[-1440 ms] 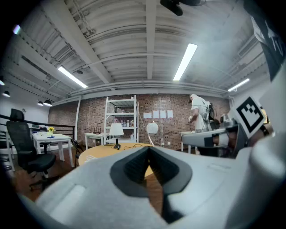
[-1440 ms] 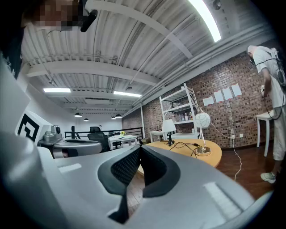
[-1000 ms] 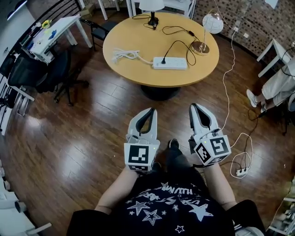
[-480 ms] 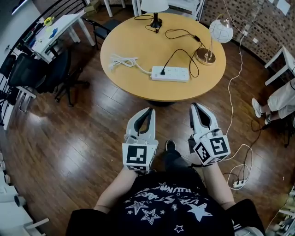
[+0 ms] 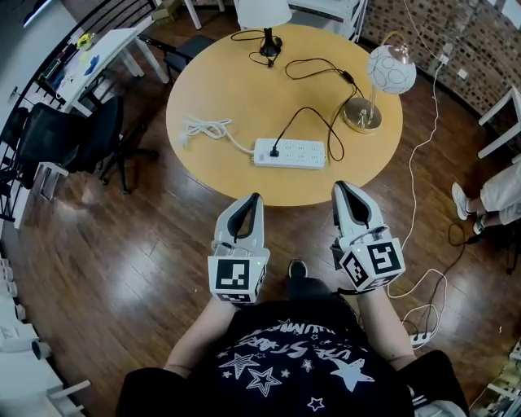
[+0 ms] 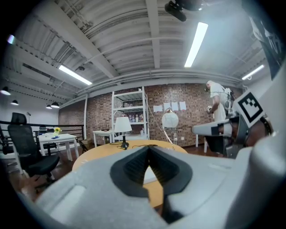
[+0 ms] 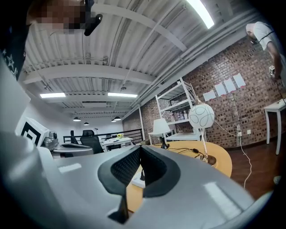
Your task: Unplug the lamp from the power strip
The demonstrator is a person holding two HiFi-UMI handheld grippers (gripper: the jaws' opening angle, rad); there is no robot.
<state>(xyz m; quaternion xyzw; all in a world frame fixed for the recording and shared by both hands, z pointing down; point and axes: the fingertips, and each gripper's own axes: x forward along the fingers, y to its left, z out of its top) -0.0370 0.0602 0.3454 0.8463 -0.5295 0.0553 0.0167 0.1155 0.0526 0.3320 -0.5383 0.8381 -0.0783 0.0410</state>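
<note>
On the round wooden table (image 5: 220,89) lies a white power strip (image 5: 289,152) with one black plug (image 5: 275,151) in its left end. The plug's black cord runs to a globe lamp (image 5: 391,69) on a brass base at the table's right. A second lamp (image 5: 263,12), white-shaded, stands at the far edge. My left gripper (image 5: 254,198) and right gripper (image 5: 340,187) hover side by side at the table's near edge, short of the strip. Both are shut with nothing in them. In the right gripper view the strip (image 7: 136,180) shows just past the closed tips (image 7: 140,148).
The strip's white cord (image 5: 203,128) lies coiled on the table's left. Black chairs (image 5: 57,130) and a white desk (image 5: 89,57) stand at the left. A white cable and a floor power strip (image 5: 419,335) lie at the right, near a seated person's foot (image 5: 460,199).
The table has drawn closer in the head view; both grippers now reach its near edge. Both jaws have stayed shut.
</note>
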